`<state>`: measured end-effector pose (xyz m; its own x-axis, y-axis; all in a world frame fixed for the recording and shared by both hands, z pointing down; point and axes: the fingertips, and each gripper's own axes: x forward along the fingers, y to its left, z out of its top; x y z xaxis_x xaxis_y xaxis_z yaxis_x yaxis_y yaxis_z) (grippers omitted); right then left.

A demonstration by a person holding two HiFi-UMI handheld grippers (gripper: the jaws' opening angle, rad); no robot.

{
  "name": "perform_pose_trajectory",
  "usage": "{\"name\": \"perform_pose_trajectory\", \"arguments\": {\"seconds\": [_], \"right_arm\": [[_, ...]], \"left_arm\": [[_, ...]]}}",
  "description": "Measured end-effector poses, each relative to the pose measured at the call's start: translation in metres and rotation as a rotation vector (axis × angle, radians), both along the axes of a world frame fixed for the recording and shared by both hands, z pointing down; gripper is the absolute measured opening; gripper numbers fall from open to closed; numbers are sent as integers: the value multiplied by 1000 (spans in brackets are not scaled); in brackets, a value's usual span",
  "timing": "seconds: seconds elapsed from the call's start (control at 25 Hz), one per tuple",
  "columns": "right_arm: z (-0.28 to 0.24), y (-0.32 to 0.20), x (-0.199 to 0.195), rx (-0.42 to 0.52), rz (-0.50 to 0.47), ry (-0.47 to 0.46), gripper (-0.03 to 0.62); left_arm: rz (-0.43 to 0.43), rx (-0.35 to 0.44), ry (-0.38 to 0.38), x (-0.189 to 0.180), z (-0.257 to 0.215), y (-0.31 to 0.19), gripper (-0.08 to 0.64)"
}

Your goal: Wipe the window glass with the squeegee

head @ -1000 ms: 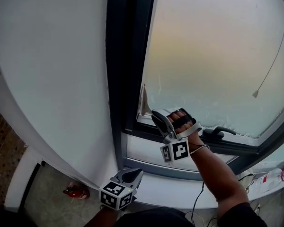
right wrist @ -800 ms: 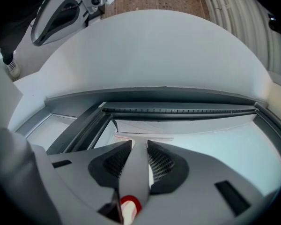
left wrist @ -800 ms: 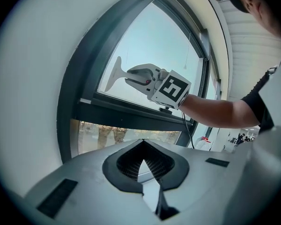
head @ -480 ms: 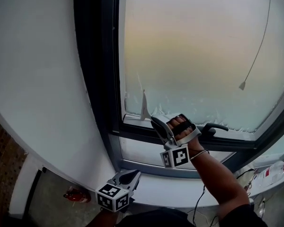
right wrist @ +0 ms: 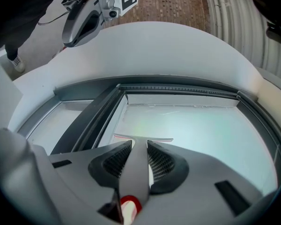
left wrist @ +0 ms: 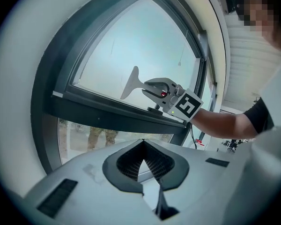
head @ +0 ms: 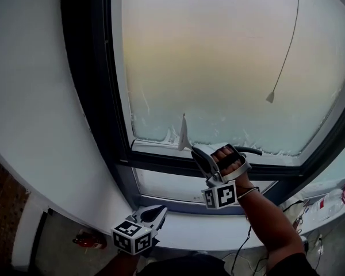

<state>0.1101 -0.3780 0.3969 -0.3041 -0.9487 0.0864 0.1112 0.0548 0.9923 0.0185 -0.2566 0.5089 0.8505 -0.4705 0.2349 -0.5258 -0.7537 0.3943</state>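
Window glass (head: 218,56), squeegee (head: 183,134) in right gripper (head: 196,151)

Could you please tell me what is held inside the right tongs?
The squeegee is clamped by its grey handle in the right tongs, blade against the window glass. The handle's rear is mostly covered by the tongs' body.

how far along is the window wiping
Done: the upper glass looks smooth, no froth. In hand: the right tool is shut on the squeegee, blade at the pane's lower left. Left: a frothy white band along the bottom edge. The left tool hangs shut and empty below the sill.
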Motion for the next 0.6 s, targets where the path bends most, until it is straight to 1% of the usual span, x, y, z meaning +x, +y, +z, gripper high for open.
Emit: {"name": "perform_pose_trajectory", "arguments": {"seconds": [0.4,0.6], "right_arm": [[-5,29,75,0,94,4,94],[-6,39,99,3,124,26,94]], "left_arm": [[54,0,-12,34,0,10,0],[79,1,-16,48,1,12,0]]}}
